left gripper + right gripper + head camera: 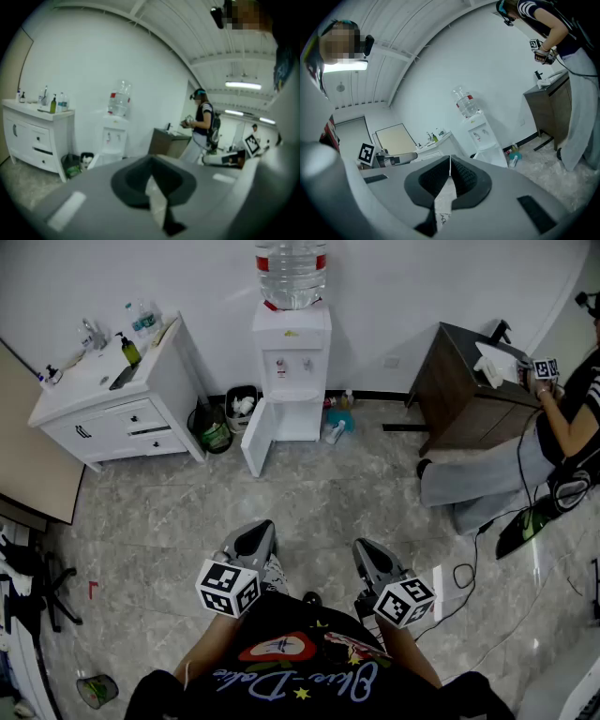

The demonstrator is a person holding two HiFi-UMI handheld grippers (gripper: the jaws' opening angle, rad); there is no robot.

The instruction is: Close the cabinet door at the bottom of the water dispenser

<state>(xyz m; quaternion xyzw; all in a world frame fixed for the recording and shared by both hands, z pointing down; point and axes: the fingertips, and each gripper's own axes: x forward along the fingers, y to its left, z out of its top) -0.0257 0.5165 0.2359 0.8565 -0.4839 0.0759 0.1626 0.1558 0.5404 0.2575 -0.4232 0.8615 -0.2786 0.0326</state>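
Cabinet door (257, 437) open, swung outward left, upright

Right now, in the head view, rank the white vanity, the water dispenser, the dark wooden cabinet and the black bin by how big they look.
1. white vanity
2. water dispenser and dark wooden cabinet: too alike to rank, and the cabinet is partly hidden by a person
3. black bin, clearly smallest

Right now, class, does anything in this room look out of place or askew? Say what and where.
The door at the bottom of the dispenser stands open, swung out to its left when it should be shut. A few bottles also sit loose on the floor by the dispenser's right side.
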